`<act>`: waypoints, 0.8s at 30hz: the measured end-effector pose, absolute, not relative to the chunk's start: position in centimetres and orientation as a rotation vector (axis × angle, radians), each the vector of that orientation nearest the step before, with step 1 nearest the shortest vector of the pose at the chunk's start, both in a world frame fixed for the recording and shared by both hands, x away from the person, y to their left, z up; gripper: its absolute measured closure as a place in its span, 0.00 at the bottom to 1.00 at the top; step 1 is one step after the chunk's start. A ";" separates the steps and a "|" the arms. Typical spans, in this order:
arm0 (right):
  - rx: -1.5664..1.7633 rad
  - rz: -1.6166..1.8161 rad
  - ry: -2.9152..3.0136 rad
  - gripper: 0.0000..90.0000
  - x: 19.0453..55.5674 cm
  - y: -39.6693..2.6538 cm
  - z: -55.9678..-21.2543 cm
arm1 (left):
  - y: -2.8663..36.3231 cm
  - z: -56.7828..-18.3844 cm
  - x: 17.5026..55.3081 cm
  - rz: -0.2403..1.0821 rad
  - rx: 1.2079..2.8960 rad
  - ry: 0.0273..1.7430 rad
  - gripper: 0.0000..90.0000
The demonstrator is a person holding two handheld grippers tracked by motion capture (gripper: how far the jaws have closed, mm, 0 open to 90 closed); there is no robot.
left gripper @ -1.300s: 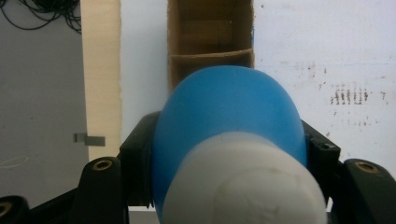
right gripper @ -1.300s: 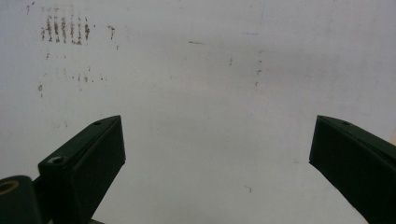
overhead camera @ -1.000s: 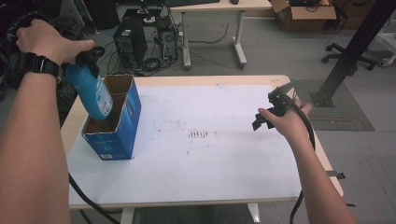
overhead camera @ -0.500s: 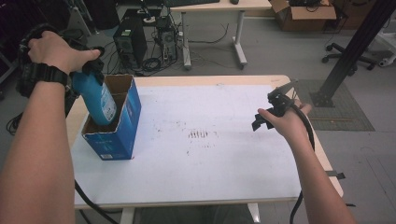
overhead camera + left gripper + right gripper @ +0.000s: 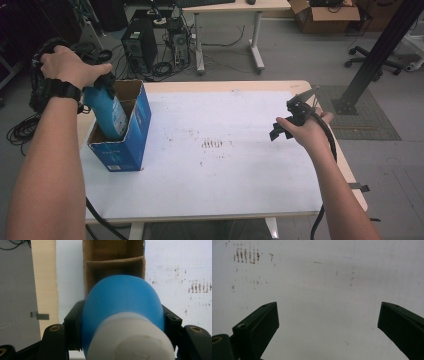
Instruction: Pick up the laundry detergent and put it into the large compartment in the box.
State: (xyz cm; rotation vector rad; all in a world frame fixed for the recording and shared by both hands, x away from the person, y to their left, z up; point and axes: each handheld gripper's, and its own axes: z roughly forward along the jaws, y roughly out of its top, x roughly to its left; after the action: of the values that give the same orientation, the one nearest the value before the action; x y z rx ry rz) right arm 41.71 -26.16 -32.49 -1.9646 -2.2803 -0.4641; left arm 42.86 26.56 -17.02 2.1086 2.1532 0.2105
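A blue bottle (image 5: 109, 111) with a white cap end (image 5: 130, 340) stands tilted, its lower part inside the open blue cardboard box (image 5: 131, 142) at the table's left edge. My left gripper (image 5: 102, 80) is shut on the bottle's upper part, the black jaws pressing both sides of the blue bottle (image 5: 122, 300). Below it the brown inside of the box (image 5: 113, 255) shows a cardboard divider. My right gripper (image 5: 280, 131) hovers above the right side of the white table top (image 5: 225, 170); the right gripper (image 5: 328, 325) is open, nothing between its jaws.
Brown smudges (image 5: 214, 144) mark the table's middle. Behind the table stand computer towers with cables (image 5: 145, 47), another desk, a cardboard box (image 5: 325, 10) and a black post (image 5: 375, 55) at the right. A cable trails from my right hand past the table's right edge.
My left hand has come down with the bottle, sinking it deeper into the box. The right hand has stayed in place.
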 end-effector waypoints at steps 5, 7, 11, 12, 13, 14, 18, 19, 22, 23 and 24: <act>-1.961 -0.465 -2.285 0.04 41.7 -26.1 -32.4 | 26.7 -17.9 42.9 0.204 2.118 2.160 0.41; -1.959 -0.466 -2.290 0.04 41.7 -26.0 -32.4 | 26.7 -18.3 43.0 0.200 2.121 2.161 0.41; -1.952 -0.462 -2.294 0.04 41.8 -25.8 -32.5 | 26.7 -19.1 43.1 0.189 2.125 2.162 0.41; -1.951 -0.461 -2.292 0.04 41.8 -25.7 -32.5 | 26.7 -19.3 43.1 0.190 2.126 2.159 0.41; -1.949 -0.466 -2.296 0.04 41.8 -25.7 -32.5 | 26.7 -19.5 43.1 0.187 2.123 2.160 0.41; -1.949 -0.462 -2.297 0.04 41.8 -25.7 -32.5 | 26.7 -19.9 43.2 0.178 2.126 2.161 0.41; -1.951 -0.460 -2.295 0.04 41.8 -25.6 -32.5 | 26.8 -20.4 43.1 0.171 2.128 2.162 0.41; -1.952 -0.460 -2.295 0.04 41.8 -25.6 -32.5 | 26.9 -20.6 43.1 0.170 2.132 2.159 0.41; -1.952 -0.459 -2.292 0.04 41.7 -25.6 -32.6 | 26.8 -21.3 43.1 0.165 2.139 2.158 0.41; -1.950 -0.458 -2.296 0.04 41.7 -25.6 -32.6 | 26.8 -21.6 43.1 0.160 2.140 2.161 0.41; -1.949 -0.459 -2.295 0.04 41.7 -25.6 -32.6 | 26.8 -21.8 43.1 0.155 2.142 2.160 0.41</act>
State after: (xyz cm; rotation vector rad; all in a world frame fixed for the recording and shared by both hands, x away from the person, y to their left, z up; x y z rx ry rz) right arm 41.68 -25.56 -32.62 -1.9488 -2.2952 -0.4594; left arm 43.09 26.78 -21.79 2.1423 2.1604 0.1554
